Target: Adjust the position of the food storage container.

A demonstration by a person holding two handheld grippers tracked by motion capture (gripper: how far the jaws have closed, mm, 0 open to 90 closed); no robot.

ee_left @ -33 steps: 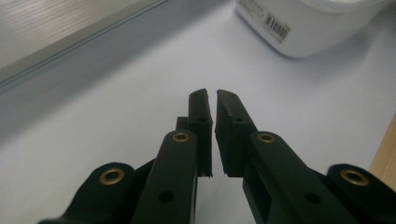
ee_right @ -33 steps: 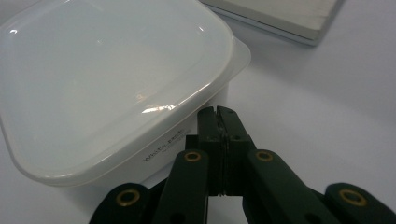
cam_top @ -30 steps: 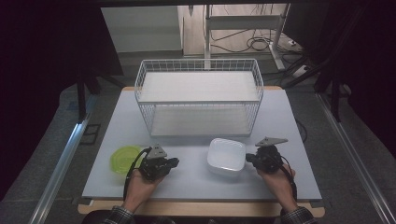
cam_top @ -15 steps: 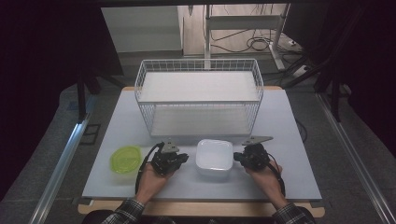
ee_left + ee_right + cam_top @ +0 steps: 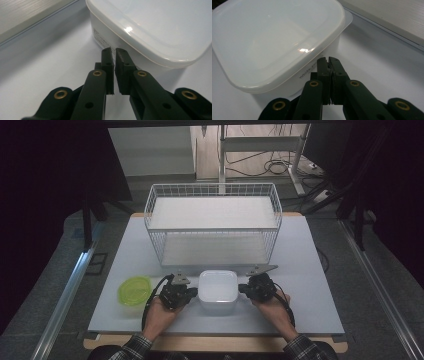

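One green lid [image 5: 134, 290] lies at the worktop's [image 5: 310, 285] left, apart. Left hand-held gripper [image 5: 192, 292] is clenched with nothing between its jaws, tips at the left wall of the one white lidded container [image 5: 218, 291], near the front centre. Small print on that wall is too blurred to read. Right hand-held gripper [image 5: 243, 289] is clenched empty at its right wall; "White" is legible there, the rest hidden. One wire basket [image 5: 214, 227] stands behind.

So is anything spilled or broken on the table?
No, nothing stands out. The white container sits flat with its lid on, between both shut grippers. The green lid lies flat beside it, and the wire basket stands upright.
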